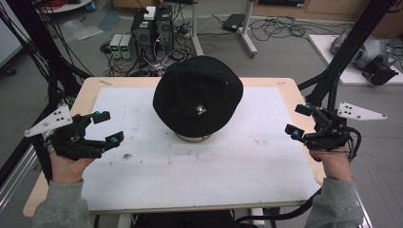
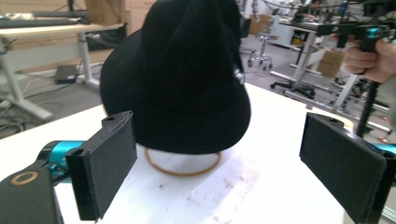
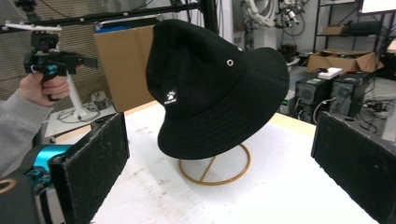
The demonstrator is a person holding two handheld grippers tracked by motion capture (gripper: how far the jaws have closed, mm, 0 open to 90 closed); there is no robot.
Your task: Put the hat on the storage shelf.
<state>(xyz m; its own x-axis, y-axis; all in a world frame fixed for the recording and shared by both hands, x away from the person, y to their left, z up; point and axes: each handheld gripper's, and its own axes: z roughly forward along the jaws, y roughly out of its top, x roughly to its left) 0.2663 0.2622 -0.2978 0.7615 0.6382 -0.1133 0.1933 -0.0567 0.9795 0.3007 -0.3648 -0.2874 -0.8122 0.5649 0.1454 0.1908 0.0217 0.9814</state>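
A black hat [image 1: 198,95] sits on a gold wire stand [image 1: 193,137], a little toward the far edge of the white mat [image 1: 157,180] that covers most of the table [image 1: 85,92], and about midway between its left and right edges. The hat's brim droops over the stand, so that in the high view just the ring of the base peeks out at the near side; the right gripper view shows the ring flat on the mat with a thin strut rising from it into the crown. A small white logo [image 1: 201,111] faces the near edge, and a metal eyelet [image 3: 230,62] sits on the side of the crown. The left gripper [image 1: 107,127] hovers over the left edge of the mat, held in a hand [image 1: 66,166], its jaws spread wide and holding nothing, well apart from the hat. The right gripper [image 1: 299,121] hangs at the right edge of the table, held in the other hand [image 1: 332,164], its jaws also spread wide and bare, likewise well apart from the hat. Both grippers point inward at the hat, which stands between them. The mat bears brown smudges [image 1: 127,156] near the left gripper.
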